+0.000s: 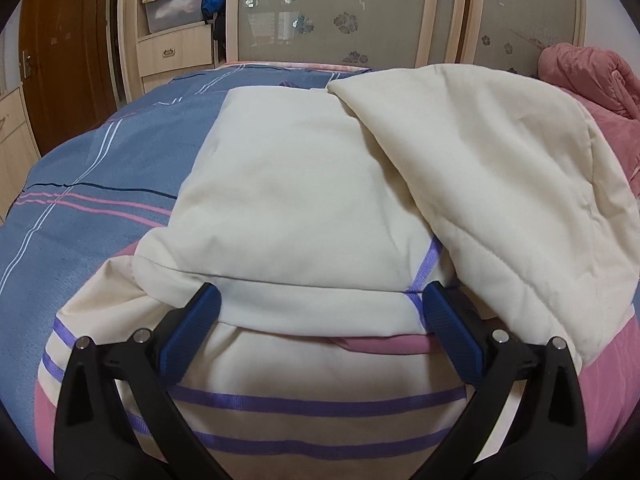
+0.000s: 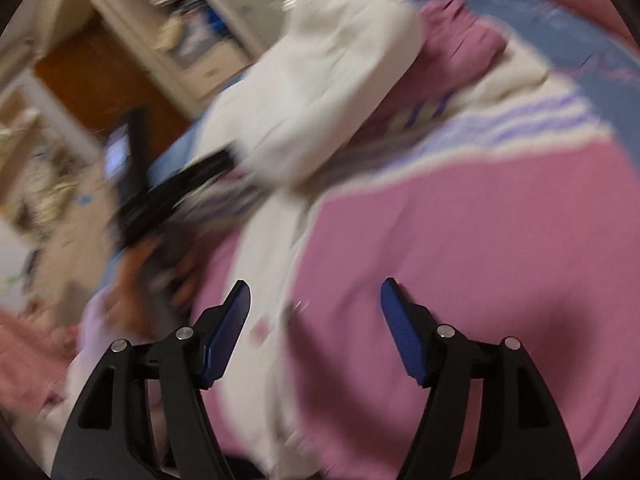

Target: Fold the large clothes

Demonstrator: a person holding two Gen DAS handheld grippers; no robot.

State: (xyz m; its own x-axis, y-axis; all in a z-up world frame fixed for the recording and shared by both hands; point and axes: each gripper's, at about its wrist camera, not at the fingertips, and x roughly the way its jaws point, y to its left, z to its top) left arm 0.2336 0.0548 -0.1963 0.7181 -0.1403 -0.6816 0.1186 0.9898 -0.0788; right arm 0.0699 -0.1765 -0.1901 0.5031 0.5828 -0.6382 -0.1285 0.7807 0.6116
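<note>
Honestly, the trick here is probably keeping the left gripper (image 1: 320, 312) planted on the folded edge while the other side gets tucked in. Its fingers are spread wide with the cream fold of the jacket (image 1: 304, 184) sitting between them, not pinched. The right gripper (image 2: 316, 312) is spread too, holding nothing, hovering over the pink panel. Farther back, the sleeve (image 1: 500, 168) lies folded across the body on the bed (image 1: 80, 184).

I saw blue striped bedsheet (image 1: 100, 152) below, frosted floral wardrobe doors (image 1: 320, 12) behind, brown door (image 1: 68, 60) left, pink blanket (image 1: 592, 76) bunched right.
</note>
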